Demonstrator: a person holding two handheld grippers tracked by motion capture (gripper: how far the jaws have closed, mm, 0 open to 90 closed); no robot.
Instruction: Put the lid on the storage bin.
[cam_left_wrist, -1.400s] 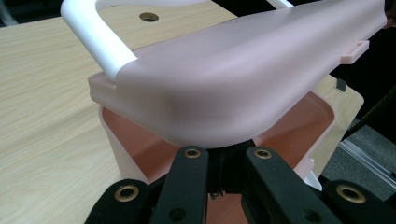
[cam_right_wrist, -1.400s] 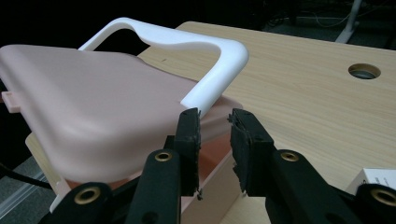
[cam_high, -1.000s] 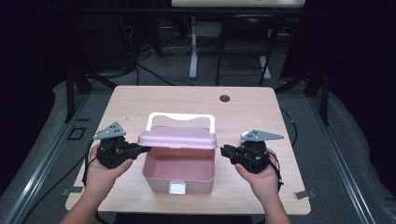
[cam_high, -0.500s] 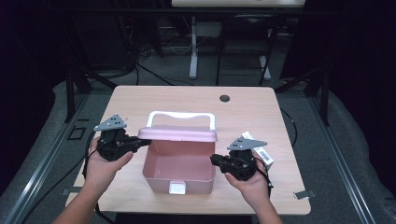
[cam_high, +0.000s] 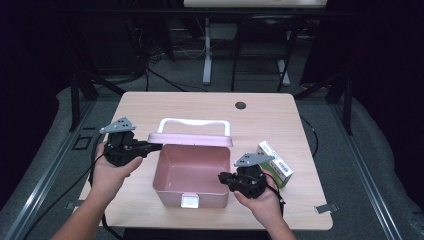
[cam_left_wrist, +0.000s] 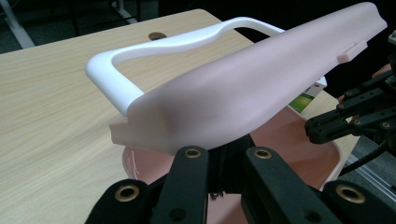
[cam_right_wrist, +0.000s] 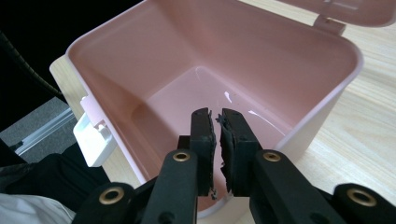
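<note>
**Pink box held open at the table's near edge**

The wooden table (cam_high: 150, 107) carried a pink box (cam_high: 190, 175) near its front edge, in front of the person. Its lid (cam_high: 190, 138) stood raised at the back, the white handle (cam_high: 195, 123) above it, and the white latch (cam_high: 189, 201) faced the person. The box's inside looked bare in the right gripper view.

To the right of the box, partly behind the right hand, lay a small green and white carton (cam_high: 276, 167).

The left gripper (cam_high: 156, 147) met the lid's left end; in the left gripper view its jaws sat closed on the lid's edge. The right gripper (cam_high: 222, 178) hung at the box's right wall, its jaws pressed nearly together with nothing between them, pointing over the rim into the box.
</note>
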